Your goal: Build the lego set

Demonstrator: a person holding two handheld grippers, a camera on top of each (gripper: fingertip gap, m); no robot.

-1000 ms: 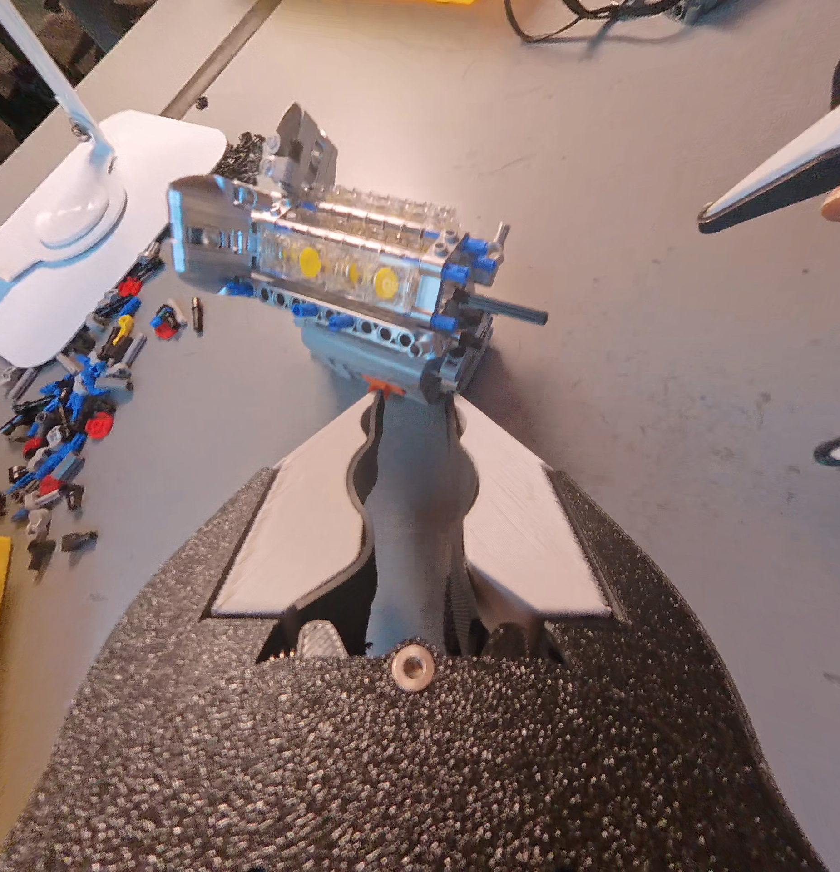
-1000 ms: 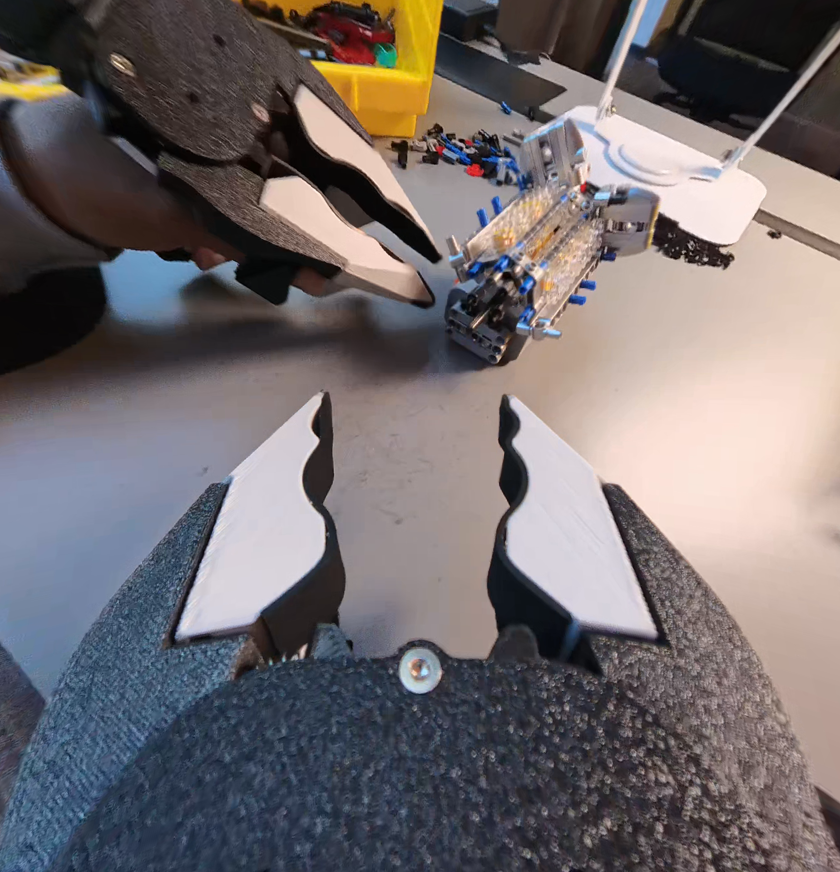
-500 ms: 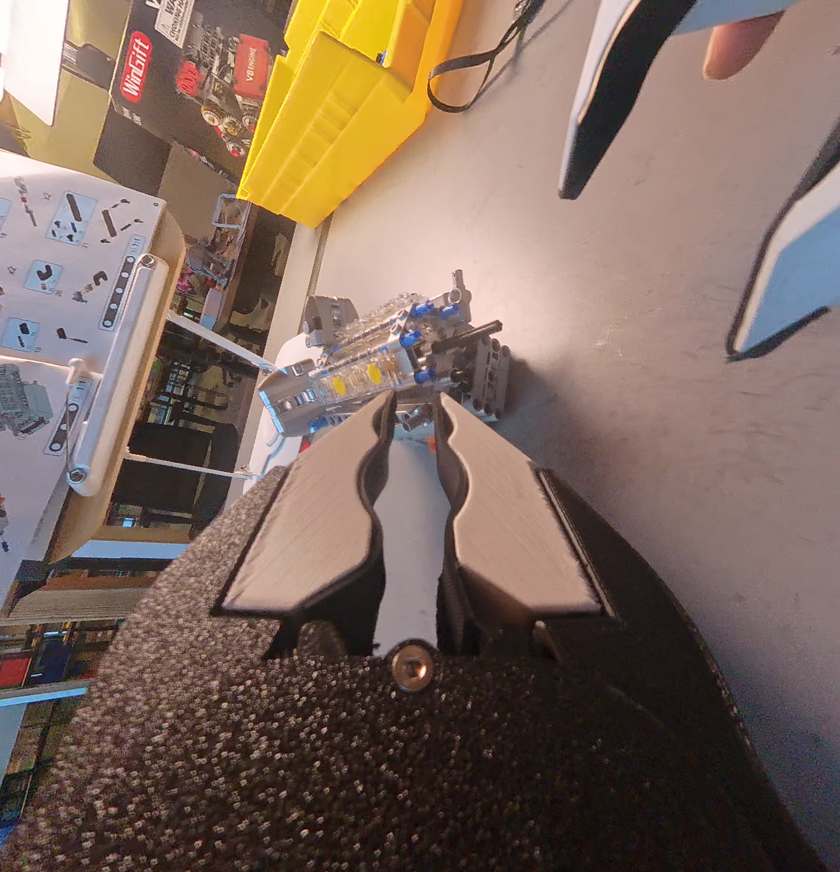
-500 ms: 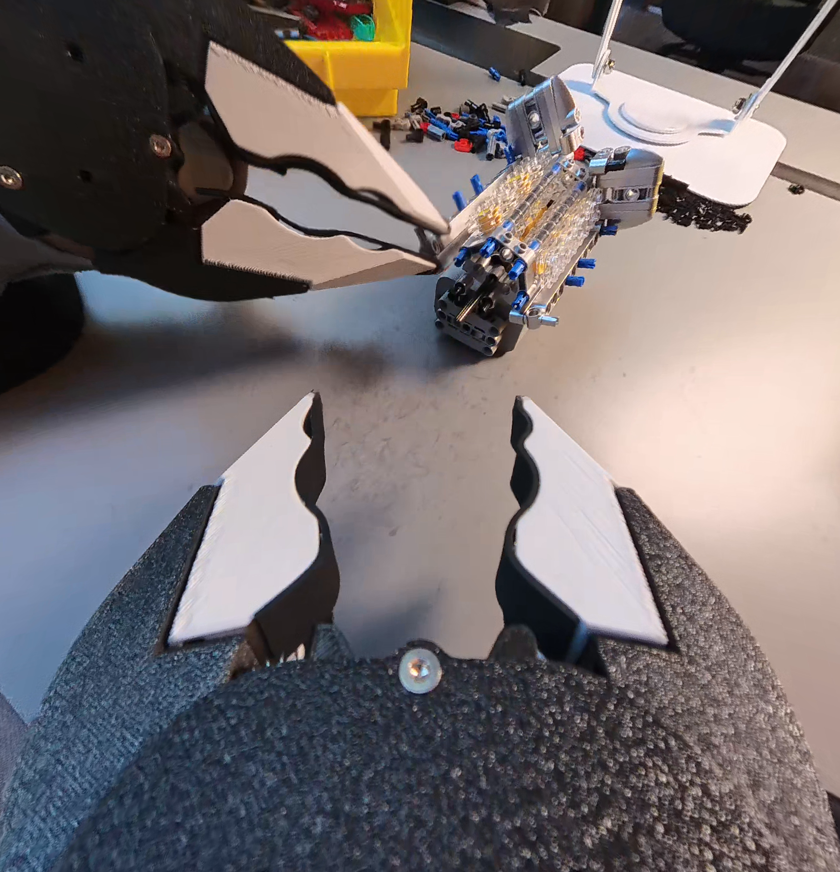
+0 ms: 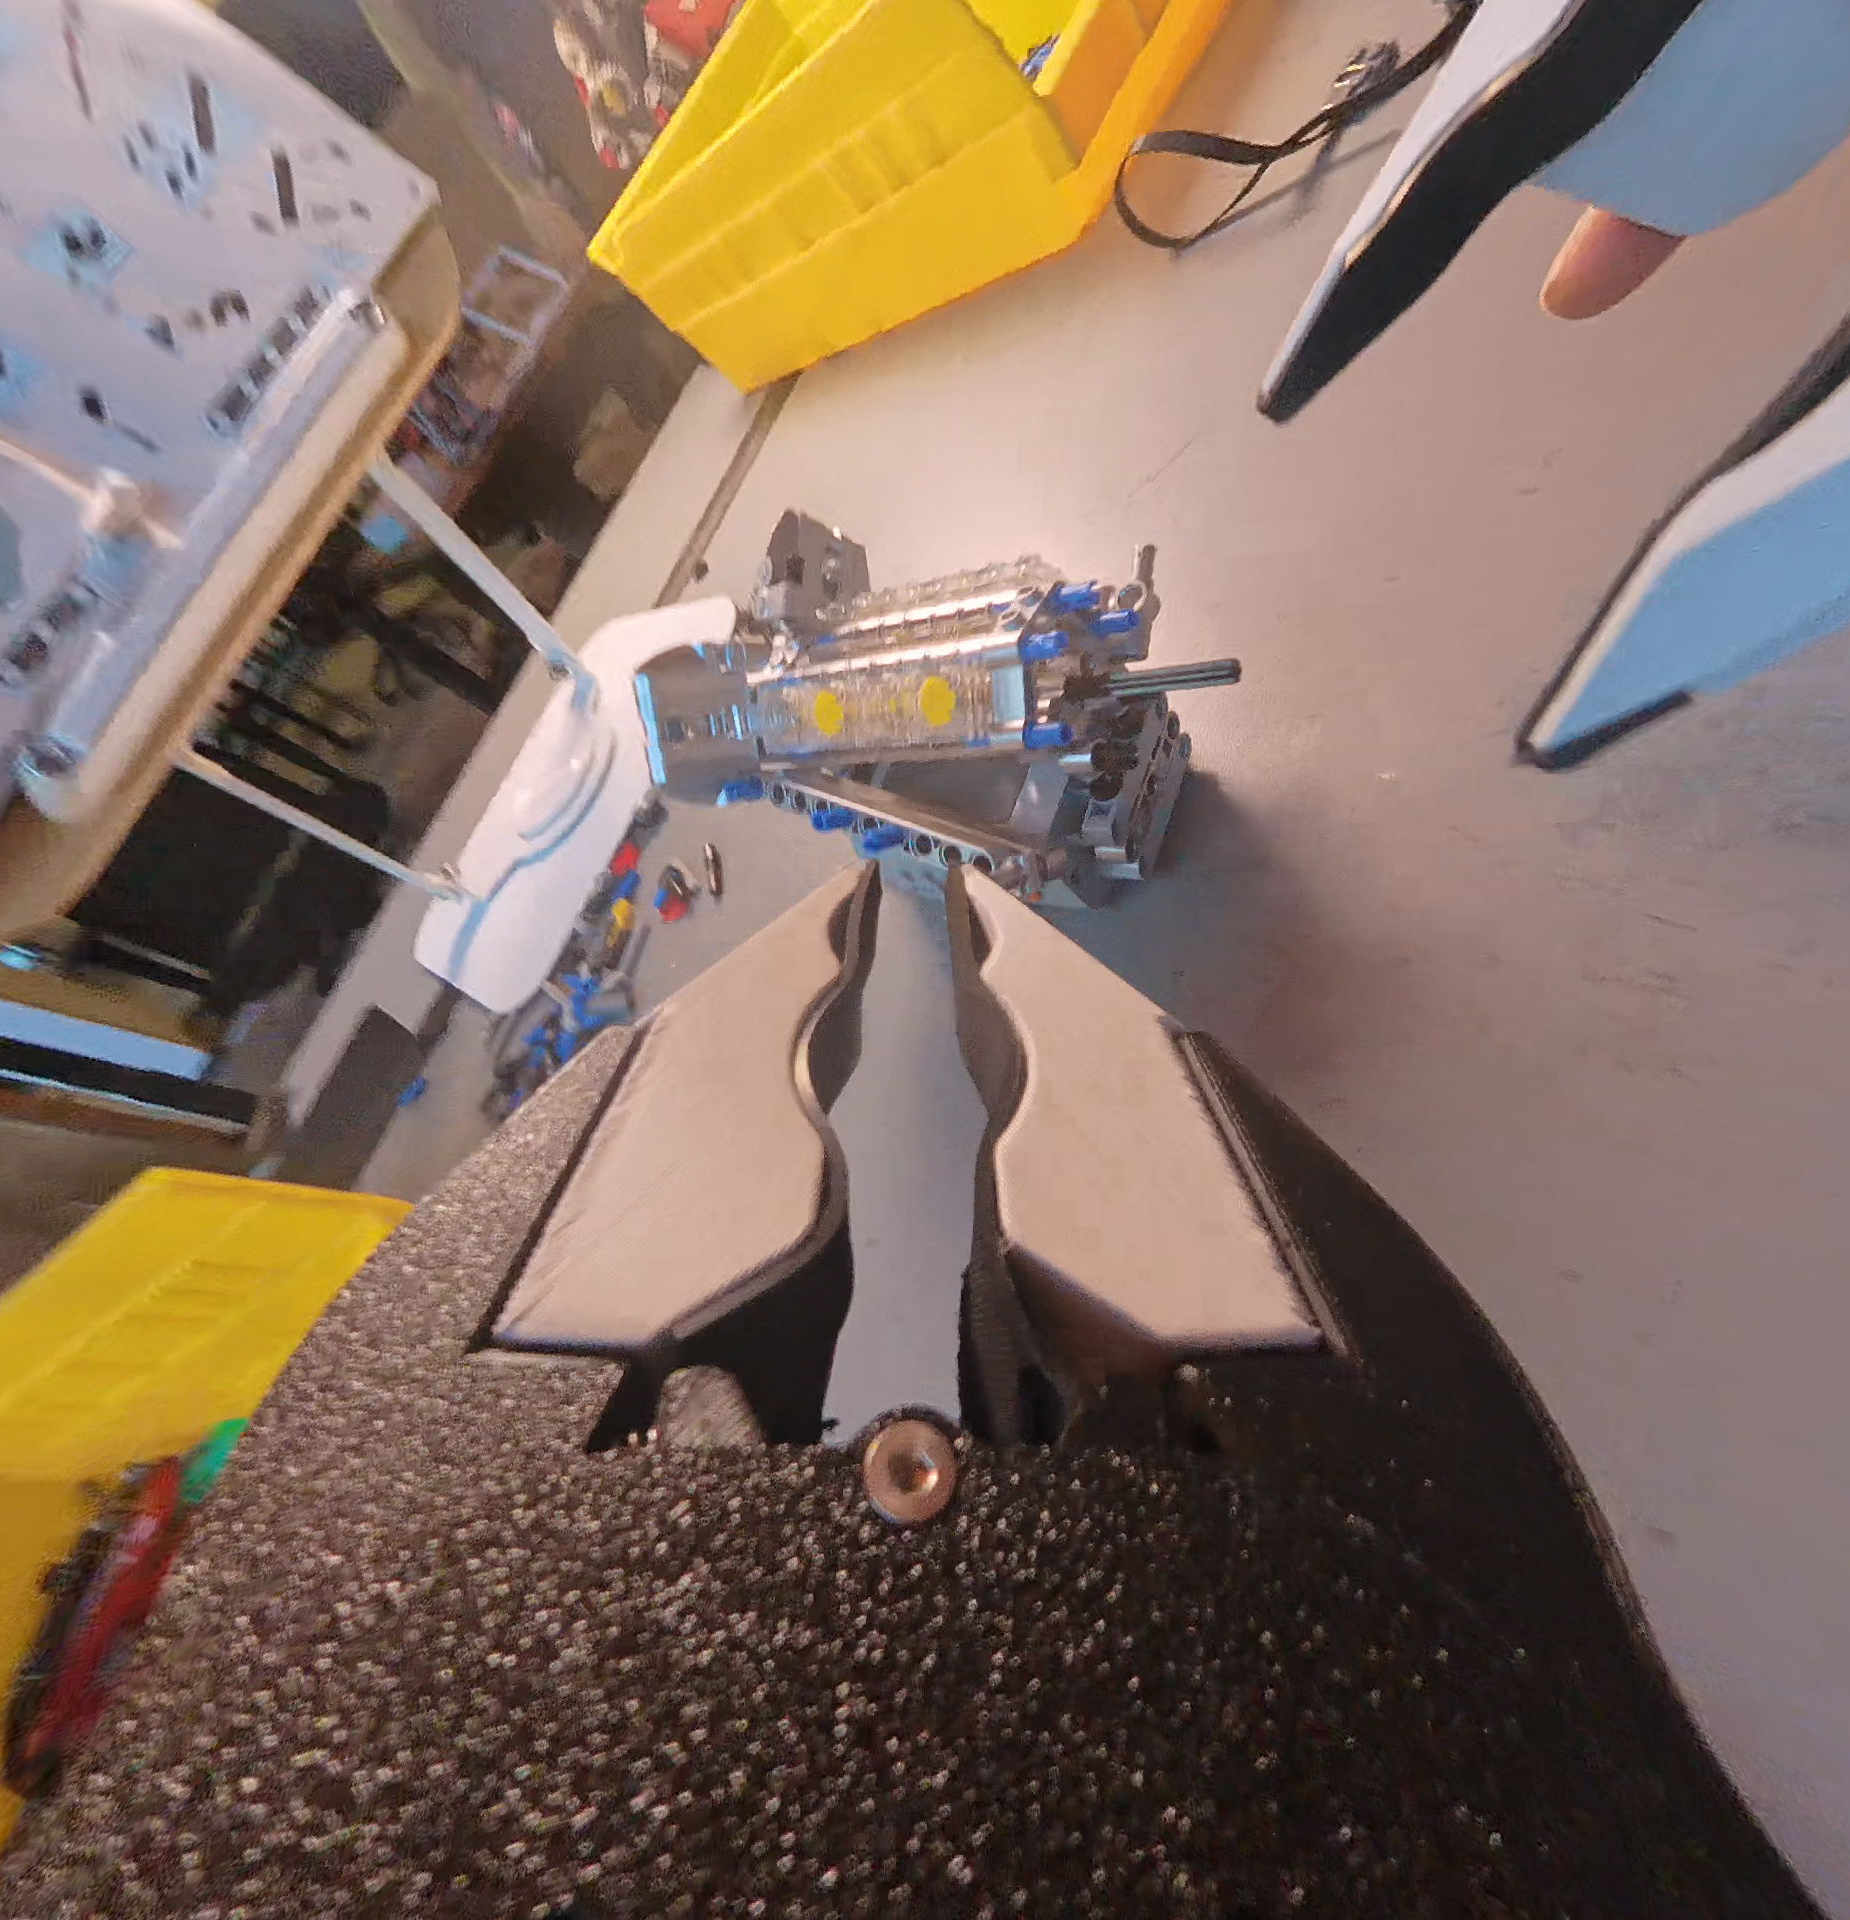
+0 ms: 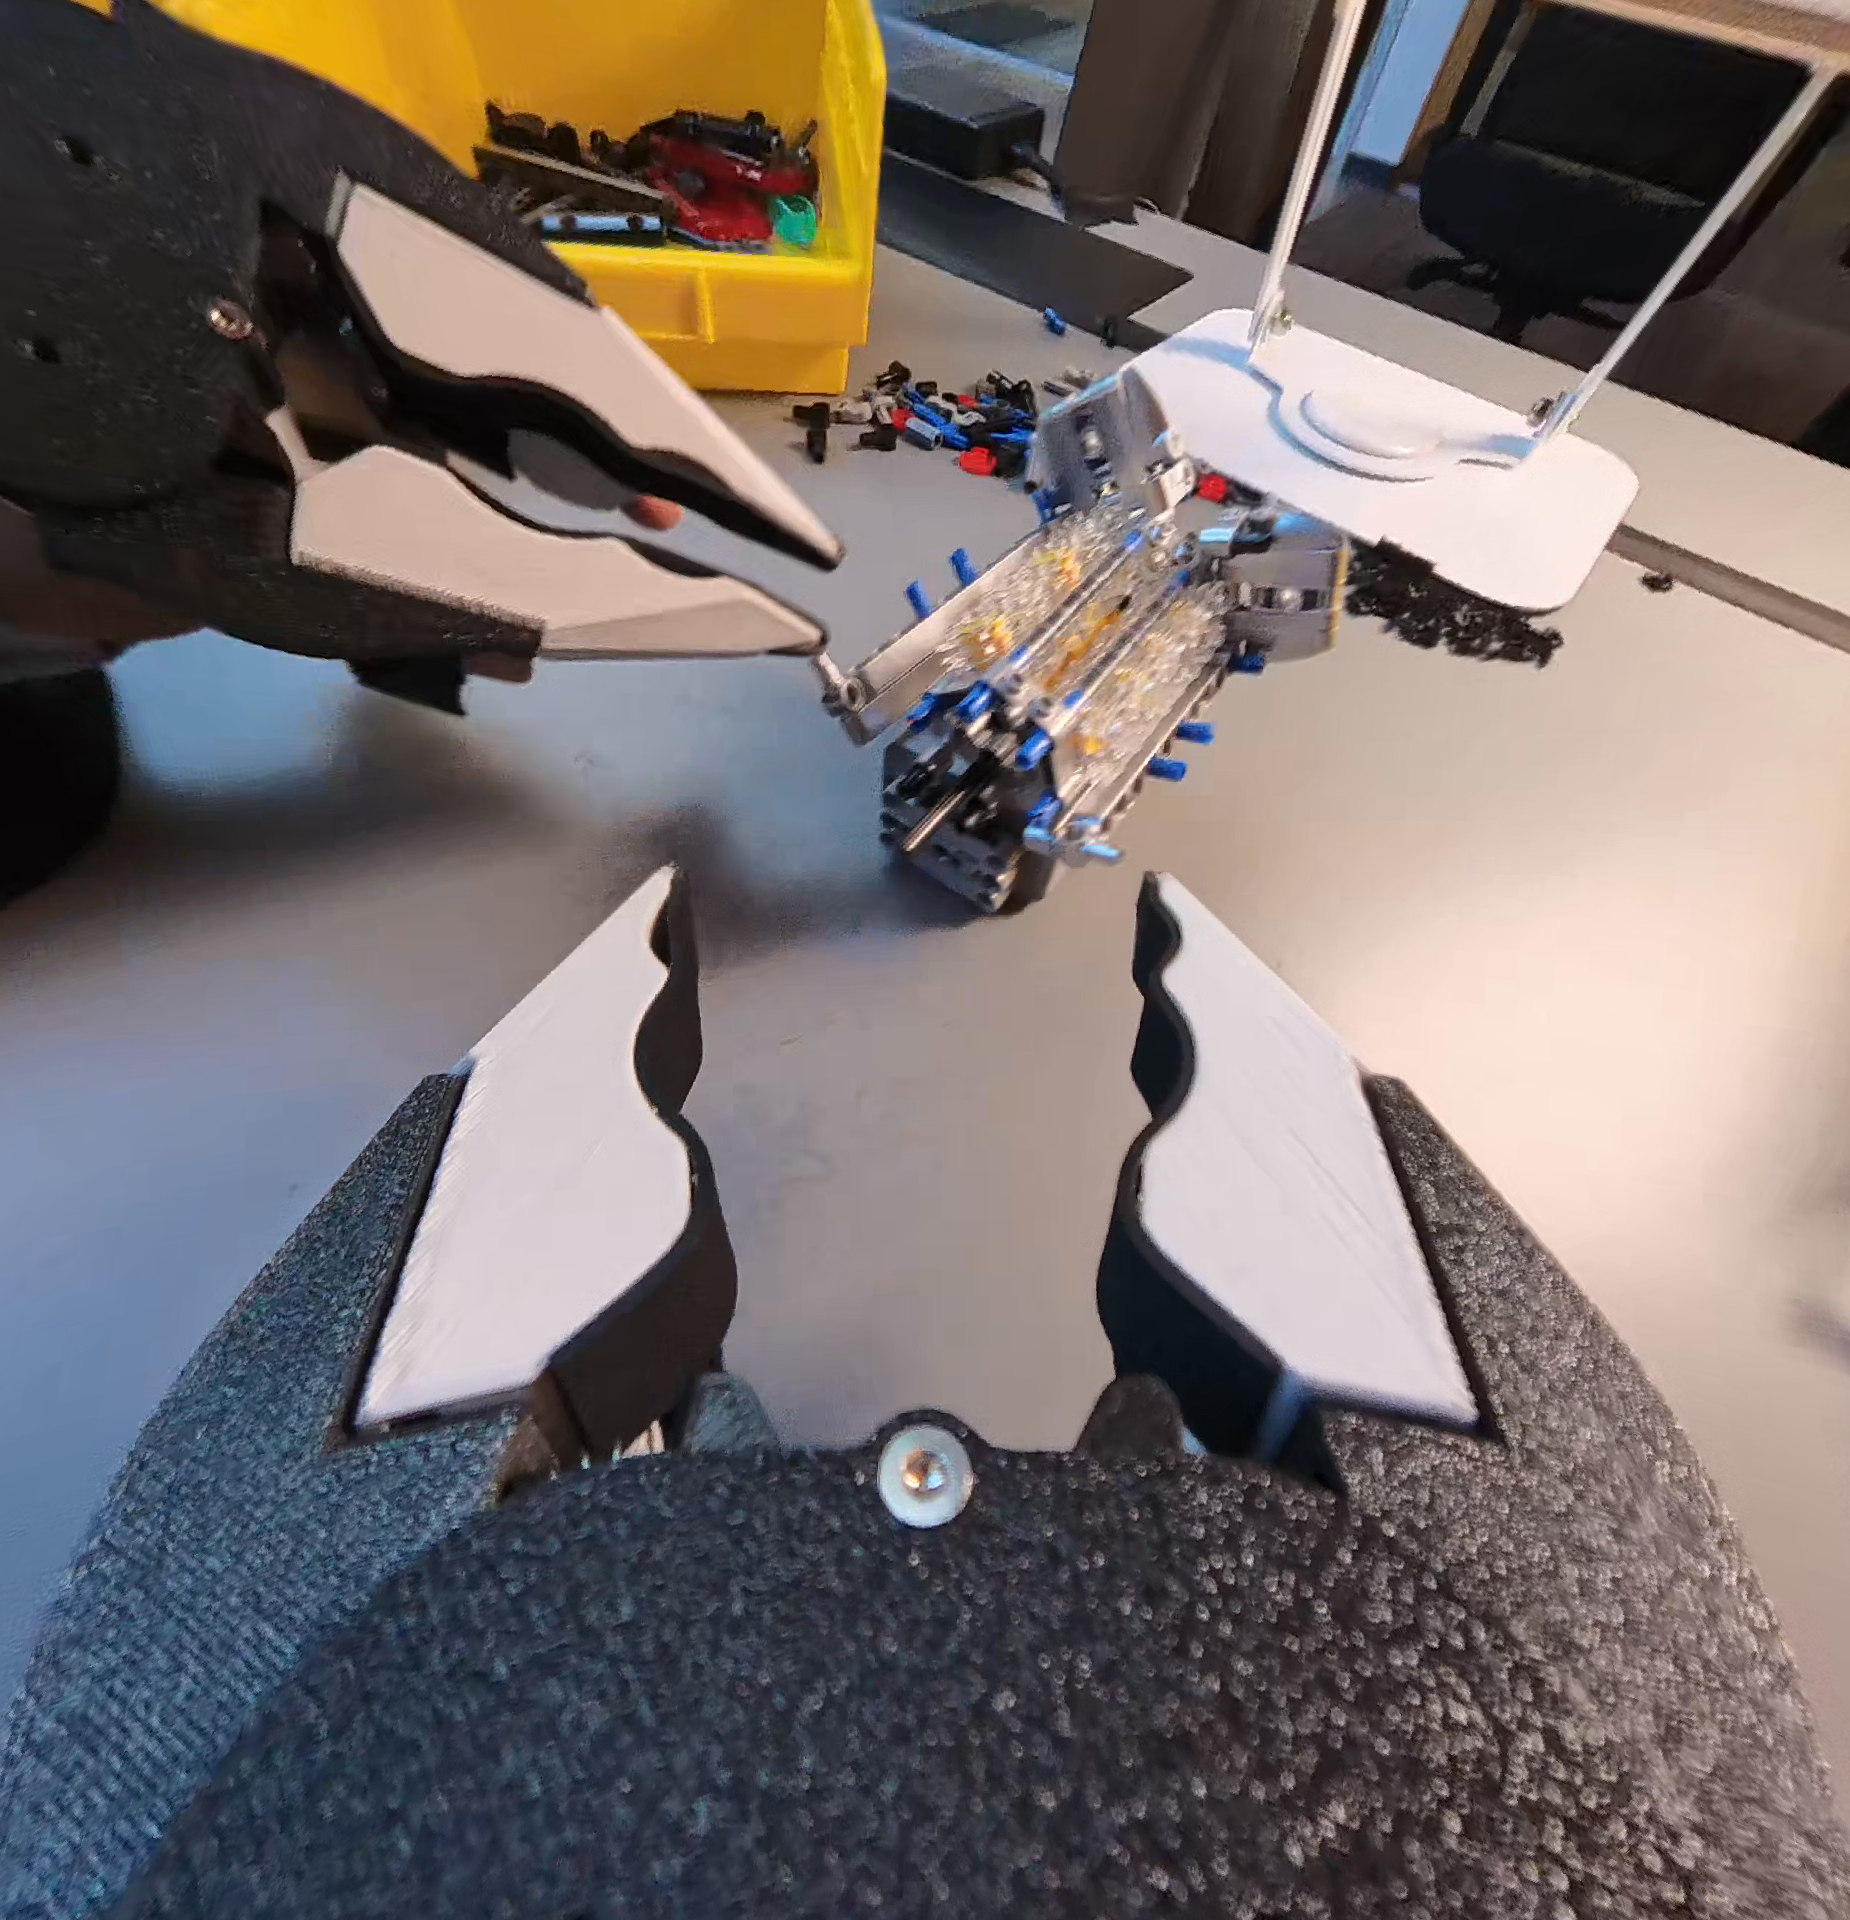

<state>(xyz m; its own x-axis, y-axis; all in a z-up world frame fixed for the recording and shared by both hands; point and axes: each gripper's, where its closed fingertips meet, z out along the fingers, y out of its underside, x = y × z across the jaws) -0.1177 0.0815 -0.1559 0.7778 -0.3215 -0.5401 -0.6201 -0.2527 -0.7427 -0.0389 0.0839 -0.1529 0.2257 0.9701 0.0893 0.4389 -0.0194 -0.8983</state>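
A yellow bin (image 6: 755, 301) and loose bricks (image 6: 931, 416) lie beyond the brick model (image 6: 1056, 707) on the counter (image 6: 1420, 987). My left gripper (image 5: 913, 883), nearly closed and empty, nears the model; my right gripper (image 6: 910, 894) gapes, released.

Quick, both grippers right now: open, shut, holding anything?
Left gripper: nearly shut, narrow gap, holding nothing; tips at the brick model.
Right gripper: open wide, empty, short of the model.
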